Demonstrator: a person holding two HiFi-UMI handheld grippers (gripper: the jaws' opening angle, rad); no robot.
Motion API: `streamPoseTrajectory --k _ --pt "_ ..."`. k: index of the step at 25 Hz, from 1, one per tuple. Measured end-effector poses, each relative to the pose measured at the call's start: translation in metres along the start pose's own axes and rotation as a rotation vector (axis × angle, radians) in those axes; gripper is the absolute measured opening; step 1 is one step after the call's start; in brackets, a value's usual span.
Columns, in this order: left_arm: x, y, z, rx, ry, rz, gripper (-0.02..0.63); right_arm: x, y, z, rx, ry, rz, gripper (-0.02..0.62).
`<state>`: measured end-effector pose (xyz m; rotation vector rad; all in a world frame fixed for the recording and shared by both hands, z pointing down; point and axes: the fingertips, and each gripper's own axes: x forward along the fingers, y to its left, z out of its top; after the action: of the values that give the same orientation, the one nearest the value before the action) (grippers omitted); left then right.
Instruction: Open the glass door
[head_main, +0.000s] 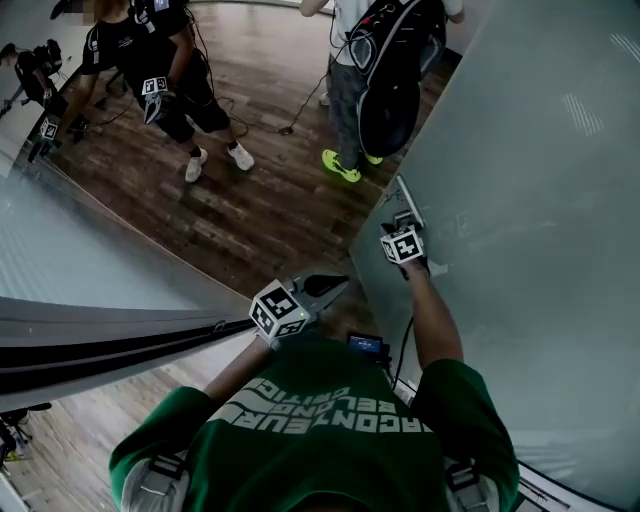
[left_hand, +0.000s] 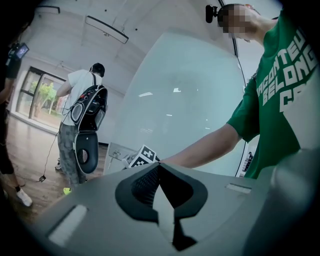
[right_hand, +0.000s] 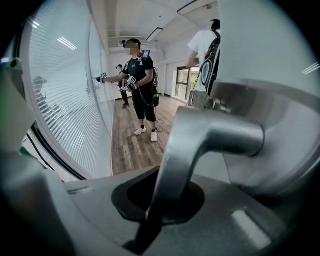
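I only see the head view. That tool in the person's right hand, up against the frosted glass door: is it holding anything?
Observer: Yes. In the right gripper view, the right gripper is shut on the silver metal lever handle of the frosted glass door.
Operator: And the left tool?
Observer: The left gripper view shows the left gripper shut, with nothing between its jaws.
Operator: Anything beyond my picture's top?
Observer: A window with green trees outside, beyond the person carrying a black backpack.

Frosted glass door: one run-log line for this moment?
right gripper: shut on silver metal door handle | left gripper: shut, empty | frosted glass door: ajar
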<state>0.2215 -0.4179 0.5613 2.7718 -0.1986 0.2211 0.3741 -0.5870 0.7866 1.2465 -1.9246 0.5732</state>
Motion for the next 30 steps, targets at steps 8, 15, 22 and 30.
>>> streamPoseTrajectory --k 8,15,22,30 --pt "0.01 0.01 0.003 -0.008 0.014 -0.014 0.009 -0.007 -0.046 -0.007 0.058 -0.003 -0.029 -0.008" --pt "0.04 0.018 0.011 -0.004 0.019 -0.024 0.009 -0.017 -0.098 -0.017 0.105 0.006 -0.091 -0.008" --pt "0.094 0.016 0.032 -0.009 0.021 -0.052 0.009 -0.031 -0.146 -0.025 0.166 0.014 -0.133 -0.008" --pt "0.142 0.004 0.051 -0.005 0.043 -0.089 0.009 -0.058 -0.2 -0.036 0.229 0.019 -0.189 -0.008"
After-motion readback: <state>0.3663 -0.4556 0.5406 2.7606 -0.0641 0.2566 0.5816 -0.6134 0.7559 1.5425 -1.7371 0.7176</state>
